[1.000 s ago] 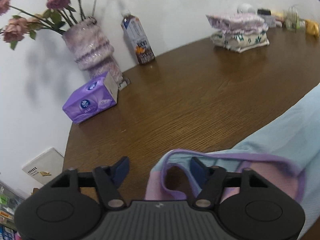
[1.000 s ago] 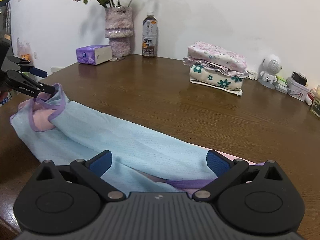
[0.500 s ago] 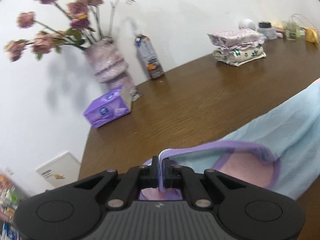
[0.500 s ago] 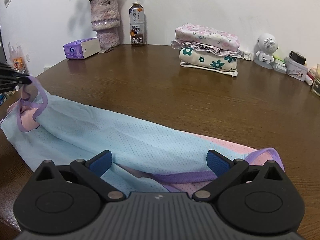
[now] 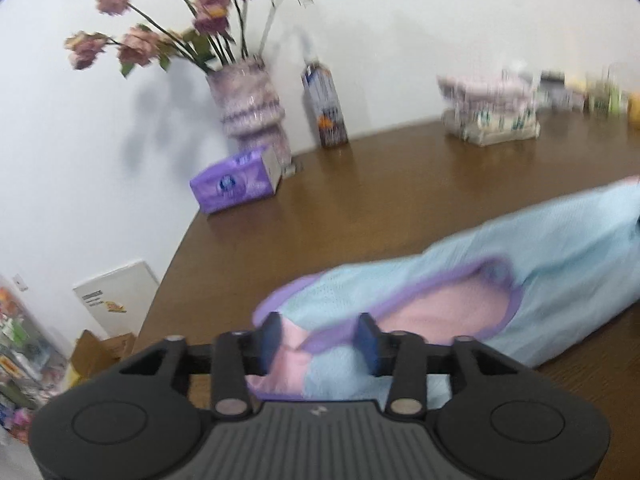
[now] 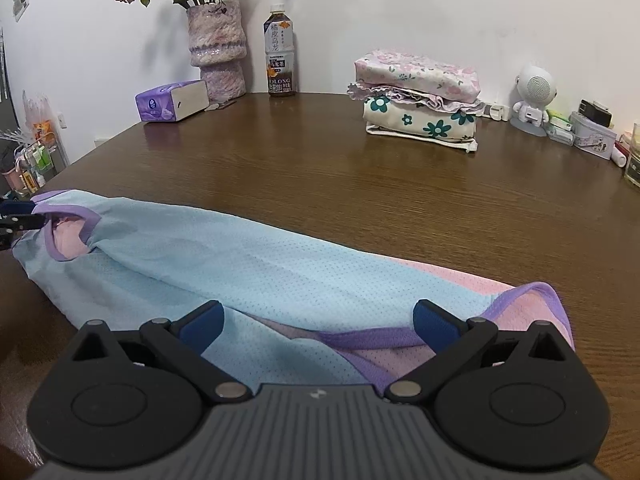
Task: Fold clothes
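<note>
A light blue mesh vest (image 6: 240, 264) with purple trim and pink lining lies stretched across the brown table (image 6: 360, 184). My left gripper (image 5: 319, 340) is open, and the vest's armhole end (image 5: 440, 304) lies loosely between its fingers on the table. In the right wrist view this gripper (image 6: 16, 220) shows at the far left edge, beside the purple trim. My right gripper (image 6: 318, 326) is wide open just above the vest's other end, where pink fabric and a purple edge (image 6: 540, 300) show. It holds nothing.
At the back of the table stand a vase of flowers (image 6: 218, 52), a purple tissue box (image 6: 170, 102) and a tea bottle (image 6: 280, 58). A stack of folded clothes (image 6: 420, 100) sits back right, beside a white figure (image 6: 534, 98) and small boxes (image 6: 592, 136).
My left gripper shut on the purple trim half a second ago and has now opened, so that end of the vest rests on the table. The right gripper stayed open.
</note>
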`<action>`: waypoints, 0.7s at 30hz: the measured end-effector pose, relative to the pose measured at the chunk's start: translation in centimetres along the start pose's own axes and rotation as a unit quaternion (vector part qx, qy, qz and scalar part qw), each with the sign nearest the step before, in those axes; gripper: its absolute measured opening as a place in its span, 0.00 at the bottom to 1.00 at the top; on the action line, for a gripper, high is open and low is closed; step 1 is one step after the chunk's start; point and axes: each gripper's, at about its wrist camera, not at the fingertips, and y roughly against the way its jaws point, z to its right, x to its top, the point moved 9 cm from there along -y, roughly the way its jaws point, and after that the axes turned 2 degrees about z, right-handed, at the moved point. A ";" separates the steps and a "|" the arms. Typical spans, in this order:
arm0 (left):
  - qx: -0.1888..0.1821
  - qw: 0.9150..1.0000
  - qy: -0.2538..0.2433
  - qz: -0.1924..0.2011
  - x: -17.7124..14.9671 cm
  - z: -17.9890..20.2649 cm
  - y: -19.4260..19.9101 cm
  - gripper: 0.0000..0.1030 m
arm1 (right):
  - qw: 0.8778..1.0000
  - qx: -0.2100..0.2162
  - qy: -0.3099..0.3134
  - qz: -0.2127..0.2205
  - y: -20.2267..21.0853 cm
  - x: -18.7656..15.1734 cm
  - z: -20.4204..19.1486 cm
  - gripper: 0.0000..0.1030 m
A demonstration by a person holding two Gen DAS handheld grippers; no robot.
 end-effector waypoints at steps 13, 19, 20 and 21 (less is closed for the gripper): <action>-0.027 0.997 0.067 -0.040 -1.0 -1.2 -6.0 0.18 | 1.000 -0.006 -0.001 0.005 1.2 -0.7 -0.5 1.00; -0.036 0.995 0.094 -0.023 -0.9 -1.9 -5.1 0.31 | 1.000 -0.030 -0.006 -0.006 1.2 -1.5 0.1 1.00; -0.035 0.994 0.102 -0.015 -0.6 -2.1 -4.7 0.33 | 0.999 -0.030 -0.009 -0.003 1.4 -1.4 0.3 1.00; -0.035 0.993 0.110 -0.006 -0.3 -2.4 -4.2 0.34 | 0.999 -0.030 -0.013 0.000 1.6 -1.4 0.5 1.00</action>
